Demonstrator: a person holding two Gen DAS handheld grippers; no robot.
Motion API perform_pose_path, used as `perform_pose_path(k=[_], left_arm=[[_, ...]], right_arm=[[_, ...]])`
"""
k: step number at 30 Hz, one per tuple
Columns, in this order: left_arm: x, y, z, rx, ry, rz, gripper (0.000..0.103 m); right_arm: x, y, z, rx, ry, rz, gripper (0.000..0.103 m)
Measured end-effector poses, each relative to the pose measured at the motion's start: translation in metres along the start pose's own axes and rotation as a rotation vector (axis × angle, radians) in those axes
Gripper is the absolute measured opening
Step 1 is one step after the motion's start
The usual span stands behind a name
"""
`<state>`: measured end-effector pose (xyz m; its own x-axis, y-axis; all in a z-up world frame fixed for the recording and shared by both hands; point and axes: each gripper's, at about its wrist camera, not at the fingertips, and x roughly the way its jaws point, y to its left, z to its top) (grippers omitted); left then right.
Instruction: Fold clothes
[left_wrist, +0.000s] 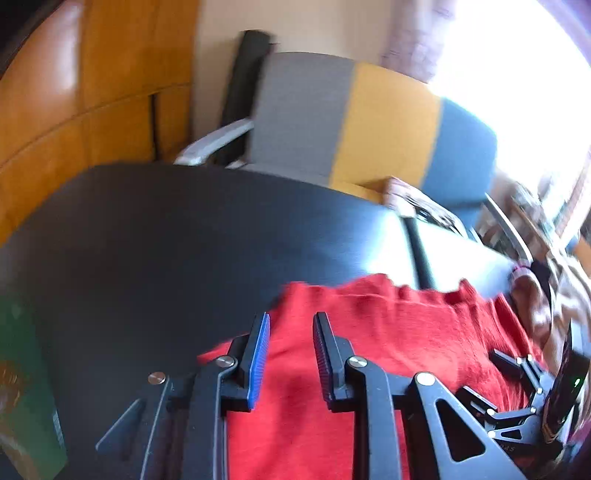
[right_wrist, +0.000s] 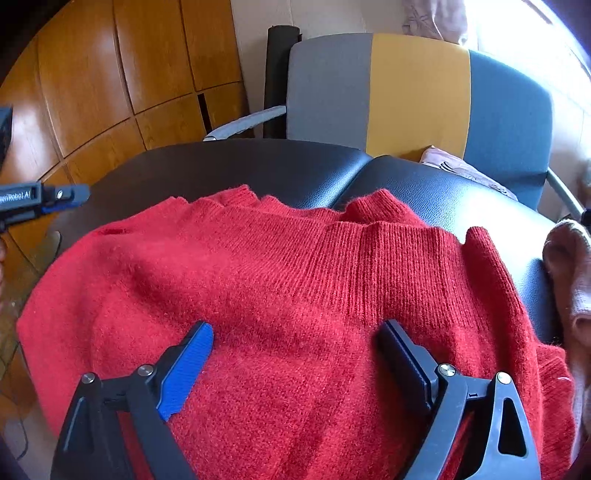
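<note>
Sweater (right_wrist: 295, 295), red and fuzzy with a ribbed band along its far edge, lies spread and rumpled on a black padded table (right_wrist: 229, 162). The right gripper (right_wrist: 295, 354) stands wide just over its near part, gripping nothing. The left gripper (left_wrist: 291, 354), jaws narrowly apart and empty, hangs over the sweater's left edge.

Black right gripper (right_wrist: 295, 354) frame, silver screws, one blue ribbed pad, one black.
</note>
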<state>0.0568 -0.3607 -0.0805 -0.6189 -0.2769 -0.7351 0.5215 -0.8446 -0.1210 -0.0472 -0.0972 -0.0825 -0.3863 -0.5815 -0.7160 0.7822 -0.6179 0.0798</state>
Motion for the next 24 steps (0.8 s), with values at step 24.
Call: perform_pose_path(k=[24], left_arm=[[0.078, -0.025, -0.036, 0.118, 0.049, -0.123, 0.032]], right_arm=[[-0.013, 0.002, -0.009, 0.068, -0.007, 0.066, 0.098]])
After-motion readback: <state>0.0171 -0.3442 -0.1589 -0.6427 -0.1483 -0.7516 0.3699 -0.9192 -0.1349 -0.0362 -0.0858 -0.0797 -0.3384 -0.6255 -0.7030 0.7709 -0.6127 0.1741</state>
